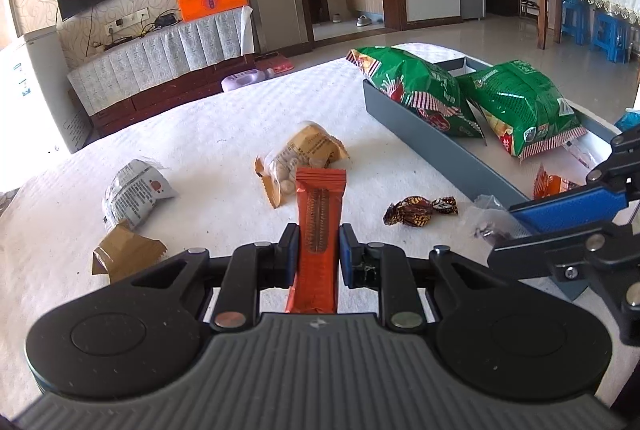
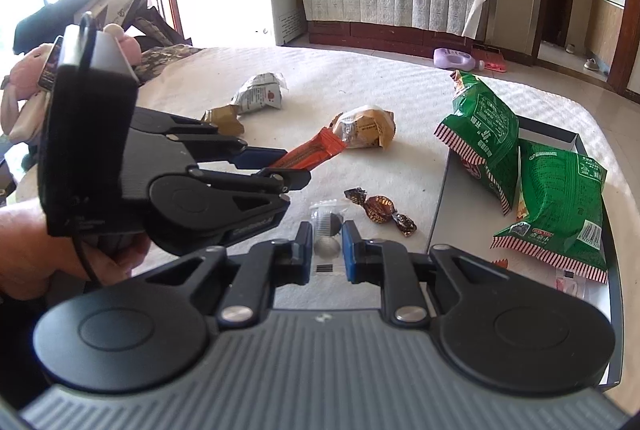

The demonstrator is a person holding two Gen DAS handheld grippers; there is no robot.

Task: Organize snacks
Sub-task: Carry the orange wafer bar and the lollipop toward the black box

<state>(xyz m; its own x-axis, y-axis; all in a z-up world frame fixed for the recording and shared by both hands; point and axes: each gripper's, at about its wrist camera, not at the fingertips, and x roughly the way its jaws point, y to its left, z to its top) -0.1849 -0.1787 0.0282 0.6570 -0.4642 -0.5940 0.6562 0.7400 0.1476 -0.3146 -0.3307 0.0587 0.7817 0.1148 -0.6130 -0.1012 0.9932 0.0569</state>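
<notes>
1. Where the white tablecloth (image 1: pixel 208 134) covers the table, a grey tray (image 1: pixel 424 134) sits on its right side holding two green snack bags (image 1: pixel 412 86) (image 1: pixel 524 106); the right wrist view also shows the tray's far white inner wall, while only the left wrist view shows an orange packet (image 1: pixel 548 186) lying in its near end.
2. Loose on the cloth lie a grey-white packet (image 1: pixel 134 194), a tan packet of round snacks (image 1: pixel 300 154), a folded brown wrapper (image 1: pixel 124 254) and a dark twist-wrapped candy (image 1: pixel 416 212).
3. Clamped on an orange wrapped bar (image 1: pixel 318 226), the left gripper (image 1: pixel 319 246) holds it above the cloth, the bar sticking forward past the pads; the right wrist view shows this from the side, with the person's hand (image 2: pixel 60 254) around the handle.
4. Closed on a small clear packet (image 2: pixel 327 230) of dark round pieces, the right gripper (image 2: pixel 327 246) holds it just above the cloth, near the tray's near-left corner; the left wrist view shows this gripper side-on at its right edge.
</notes>
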